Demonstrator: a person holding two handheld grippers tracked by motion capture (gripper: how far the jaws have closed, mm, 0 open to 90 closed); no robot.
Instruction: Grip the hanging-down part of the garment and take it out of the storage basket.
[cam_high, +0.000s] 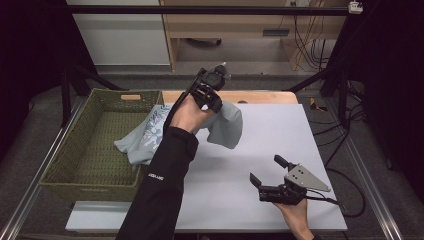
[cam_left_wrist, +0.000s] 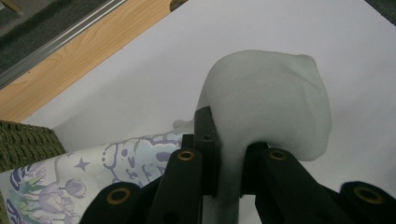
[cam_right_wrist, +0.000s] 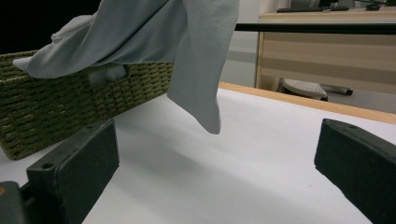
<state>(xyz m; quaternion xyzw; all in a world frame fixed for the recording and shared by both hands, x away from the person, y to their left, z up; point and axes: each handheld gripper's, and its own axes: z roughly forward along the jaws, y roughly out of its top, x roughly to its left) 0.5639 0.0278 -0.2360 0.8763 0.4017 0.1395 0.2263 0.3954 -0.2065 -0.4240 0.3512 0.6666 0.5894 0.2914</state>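
A pale blue-grey shirt (cam_high: 226, 125) with a purple flower print hangs in the air over the white table (cam_high: 280, 140), one end trailing onto the rim of the green woven basket (cam_high: 95, 145). My left gripper (cam_high: 210, 90) is raised high over the table's far side and is shut on the shirt; in the left gripper view the cloth (cam_left_wrist: 266, 98) is pinched between the two black jaws. A sleeve (cam_right_wrist: 201, 70) dangles above the tabletop. My right gripper (cam_high: 263, 172) rests low near the front right of the table, jaws wide open with nothing between them.
The basket sits at the table's left edge and looks empty inside. A wooden strip (cam_high: 260, 96) runs along the far edge. Behind the table are a wooden cabinet (cam_high: 225, 30), cables (cam_high: 305, 45) and a black frame bar (cam_high: 200, 10).
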